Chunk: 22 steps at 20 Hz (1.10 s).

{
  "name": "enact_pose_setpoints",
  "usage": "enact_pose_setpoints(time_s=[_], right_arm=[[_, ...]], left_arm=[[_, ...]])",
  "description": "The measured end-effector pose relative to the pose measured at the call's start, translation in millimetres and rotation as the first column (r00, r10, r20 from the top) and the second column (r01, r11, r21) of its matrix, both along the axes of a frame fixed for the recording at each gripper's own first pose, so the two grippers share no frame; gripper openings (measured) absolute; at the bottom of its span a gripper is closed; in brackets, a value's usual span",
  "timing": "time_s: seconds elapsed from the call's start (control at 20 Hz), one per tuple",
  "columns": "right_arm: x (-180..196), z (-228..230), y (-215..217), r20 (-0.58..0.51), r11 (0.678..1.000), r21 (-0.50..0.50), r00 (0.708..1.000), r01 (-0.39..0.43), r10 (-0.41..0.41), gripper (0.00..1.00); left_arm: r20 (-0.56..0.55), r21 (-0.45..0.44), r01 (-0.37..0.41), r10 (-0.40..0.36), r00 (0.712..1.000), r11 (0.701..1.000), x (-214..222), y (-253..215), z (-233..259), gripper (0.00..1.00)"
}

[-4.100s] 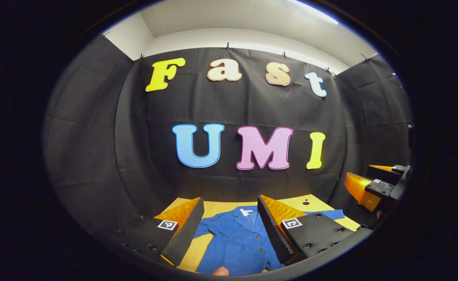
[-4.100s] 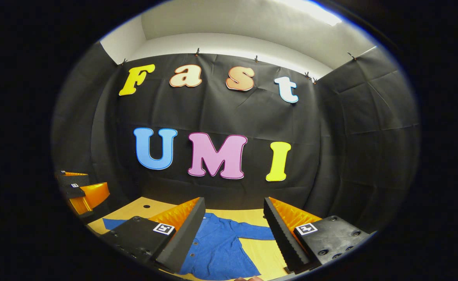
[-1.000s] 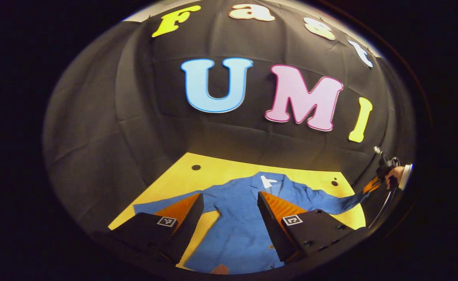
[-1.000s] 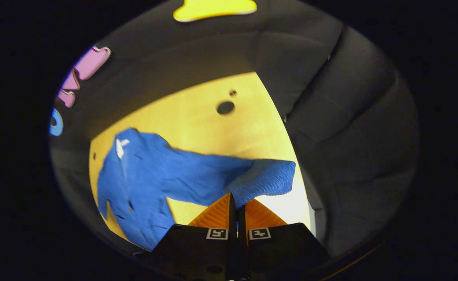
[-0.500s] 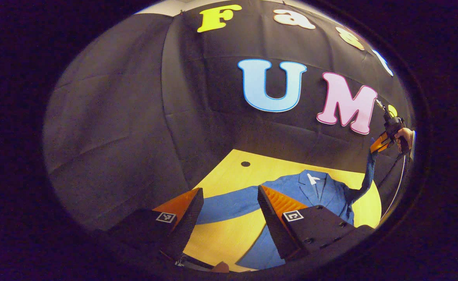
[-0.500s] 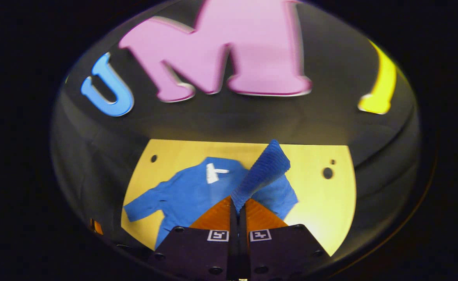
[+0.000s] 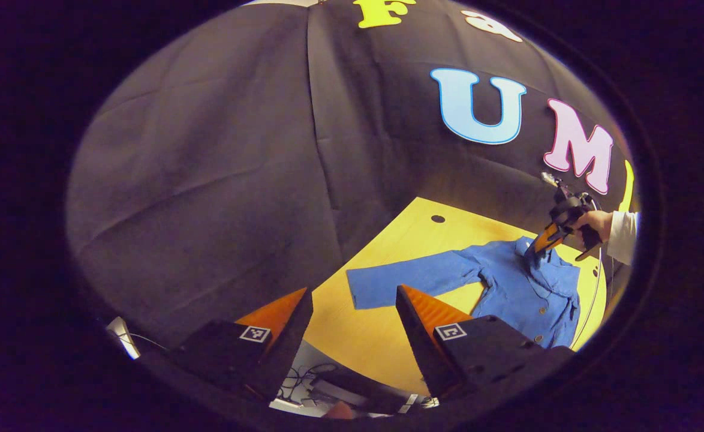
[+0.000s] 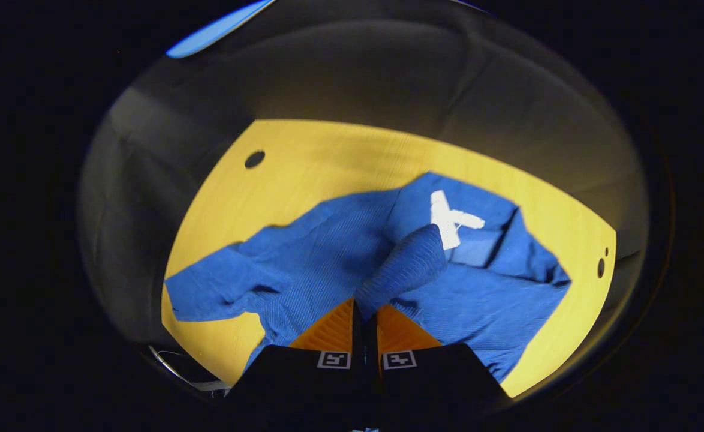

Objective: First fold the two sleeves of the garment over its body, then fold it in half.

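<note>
A blue button-front jacket [image 7: 526, 288] lies face up on the yellow table [image 7: 376, 336]. Its one sleeve [image 7: 412, 279] stretches flat to the left, just beyond my left gripper [image 7: 352, 309], which hangs open above the table's near edge with nothing between its fingers. My right gripper [image 8: 364, 307] is shut on the cuff of the other sleeve [image 8: 409, 264] and holds it over the jacket's chest [image 8: 484, 300], near the white collar label [image 8: 448, 222]. In the left gripper view that right gripper [image 7: 542, 240] shows farther off, held by a hand [image 7: 592, 223].
Black cloth walls close the table at the back and the sides. Round holes [image 8: 255, 159] sit in the tabletop near its far corners. Below the table's near edge lie cables [image 7: 310, 384]. Bare tabletop [image 8: 328, 162] lies beyond the collar.
My right gripper has brought the raised sleeve down and inward over the jacket's chest. My left gripper has swung left, still open, and the flat sleeve now lies just ahead of it.
</note>
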State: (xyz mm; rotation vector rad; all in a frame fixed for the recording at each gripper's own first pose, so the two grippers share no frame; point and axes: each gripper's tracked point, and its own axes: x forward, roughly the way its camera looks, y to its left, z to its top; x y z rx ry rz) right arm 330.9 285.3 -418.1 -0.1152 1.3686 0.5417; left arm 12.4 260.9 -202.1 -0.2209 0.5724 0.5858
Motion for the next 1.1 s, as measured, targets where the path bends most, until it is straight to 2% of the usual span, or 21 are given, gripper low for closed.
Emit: enact_pose_setpoints(time_s=[0.1, 0.2, 0.25, 0.3, 0.35, 0.4, 0.5, 0.6, 0.85, 1.1], right_arm=[[-20, -13, 30, -0.063, 0.999, 0.042, 0.998, 0.002, 0.001, 0.05], [-29, -18, 58, -0.109, 0.993, 0.107, 0.993, 0.048, -0.036, 0.05], [-32, -16, 71, -0.141, 0.985, 0.151, 0.988, 0.079, -0.058, 0.1], [-31, -6, 78, -0.166, 0.974, 0.197, 0.983, 0.112, -0.079, 0.0], [-31, -8, 89, -0.184, 0.964, 0.23, 0.979, 0.132, -0.09, 0.28], [-28, -4, 96, -0.194, 0.952, 0.268, 0.976, 0.15, -0.099, 0.28], [-29, 14, 108, -0.215, 0.926, 0.34, 0.972, 0.164, -0.093, 0.57], [-30, 30, 107, -0.203, 0.917, 0.371, 0.976, 0.149, -0.077, 0.87], [-41, 94, 69, -0.117, 0.89, 0.453, 0.993, 0.06, -0.008, 0.89], [-60, 169, -28, 0.016, 0.868, 0.496, 1.0, -0.005, -0.004, 0.89]], left_arm=[[-0.015, -0.002, -0.019, 0.019, 1.0, 1.0, -15, 0, -11, 0.82], [-0.03, -0.009, -0.021, 0.021, 0.999, 1.0, -21, -5, -17, 0.82], [-0.033, -0.019, -0.02, 0.019, 0.999, 1.0, -22, -7, -18, 0.82], [-0.032, -0.029, -0.022, 0.021, 0.999, 0.999, -23, -8, -20, 0.82], [-0.028, -0.041, -0.026, 0.025, 0.999, 0.999, -22, -9, -21, 0.82], [-0.025, -0.054, -0.029, 0.028, 0.999, 0.998, -22, -10, -25, 0.82], [-0.027, -0.081, -0.029, 0.027, 0.999, 0.996, -17, -10, -33, 0.82], [-0.04, -0.093, -0.012, 0.008, 0.999, 0.996, -9, -9, -39, 0.82], [-0.075, -0.131, 0.08, -0.091, 0.993, 0.988, 43, -2, -53, 0.82], [-0.123, -0.228, 0.118, -0.148, 0.981, 0.967, 95, 17, -84, 0.83]])
